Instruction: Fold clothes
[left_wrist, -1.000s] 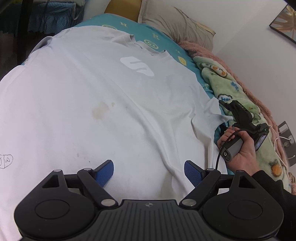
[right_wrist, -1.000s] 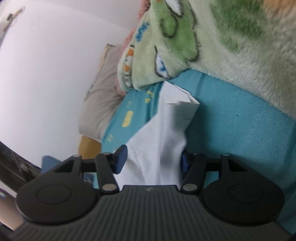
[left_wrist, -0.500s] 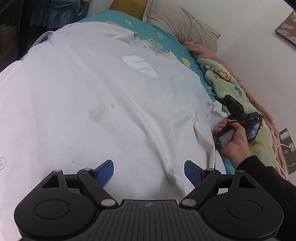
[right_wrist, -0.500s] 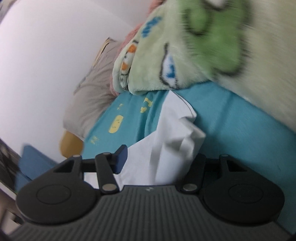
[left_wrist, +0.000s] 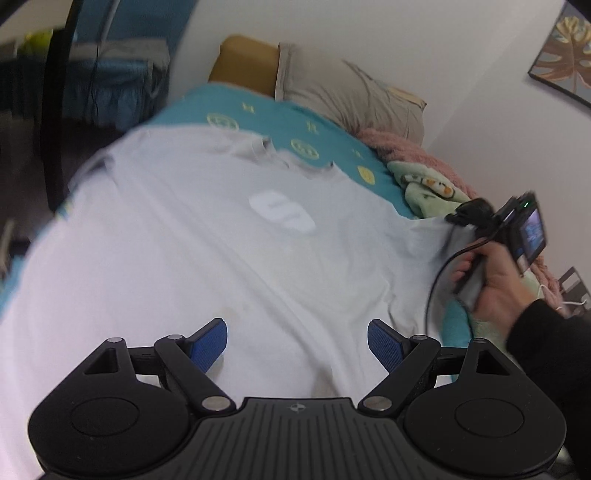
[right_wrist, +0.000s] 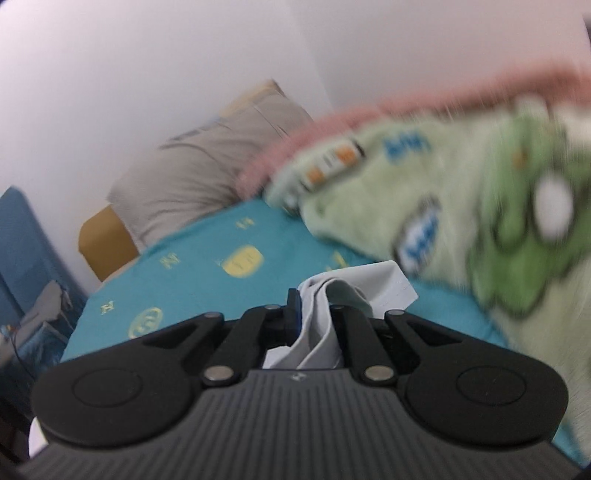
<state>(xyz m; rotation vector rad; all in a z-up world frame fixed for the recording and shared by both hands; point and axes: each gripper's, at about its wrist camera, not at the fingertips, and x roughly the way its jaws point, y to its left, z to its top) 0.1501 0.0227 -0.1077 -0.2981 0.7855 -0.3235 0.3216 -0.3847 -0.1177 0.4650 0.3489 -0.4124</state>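
Note:
A white T-shirt (left_wrist: 207, 243) with a pale chest logo lies spread flat on the bed, collar toward the pillows. My left gripper (left_wrist: 297, 341) hovers open over the shirt's lower part, nothing between its blue pads. In the left wrist view, a hand holds my right gripper (left_wrist: 466, 217) at the shirt's right sleeve. In the right wrist view, my right gripper (right_wrist: 314, 314) is shut on the bunched white sleeve (right_wrist: 373, 290), lifted a little off the teal sheet.
A teal bedsheet (right_wrist: 207, 266) with yellow marks covers the bed. A green cartoon blanket (right_wrist: 498, 206) and a pink blanket (left_wrist: 402, 147) lie along the right side. A beige pillow (left_wrist: 347, 96) sits at the head. Dark furniture (left_wrist: 33, 110) stands on the left.
My right gripper closed on the shirt's right sleeve and lifted it, swinging toward the pillows. The left gripper tilted up, staying open over the shirt.

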